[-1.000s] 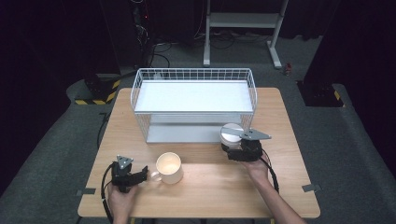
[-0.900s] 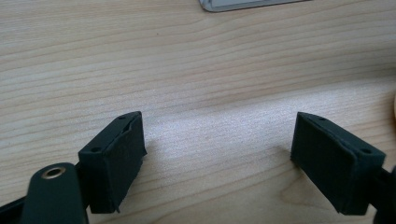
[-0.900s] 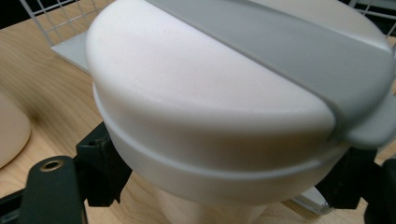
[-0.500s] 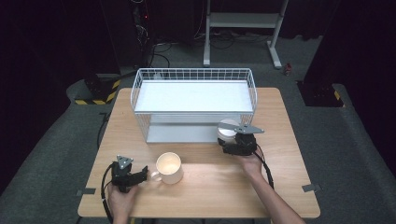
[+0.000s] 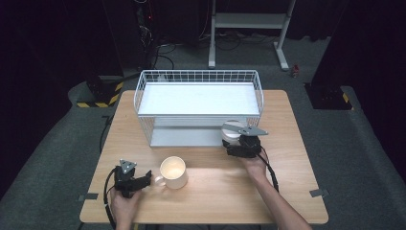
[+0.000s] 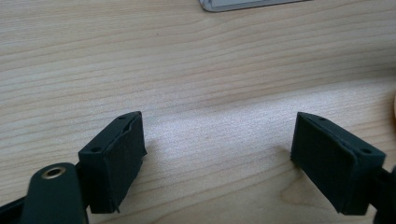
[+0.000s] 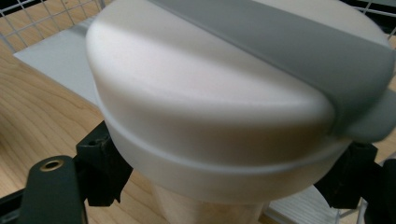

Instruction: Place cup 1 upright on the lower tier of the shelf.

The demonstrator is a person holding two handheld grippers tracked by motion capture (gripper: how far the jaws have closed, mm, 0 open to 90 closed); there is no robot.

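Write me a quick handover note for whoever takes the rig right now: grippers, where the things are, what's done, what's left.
Right gripper: shut on the white lidded container, held at the front right of the wire rack.
Left gripper: open, holding nothing, low over the table, beside the mug's handle.
Mug: upright on the table, in front of the rack.
Done: container gripped.
Left: probably shelving the container, then the mug.

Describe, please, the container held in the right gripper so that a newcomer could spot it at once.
Start at the white wire rack on the wooden table. At its front right corner, the right gripper clamps a white lidded cup. Its grey-banded lid distinguishes it from the open mug.
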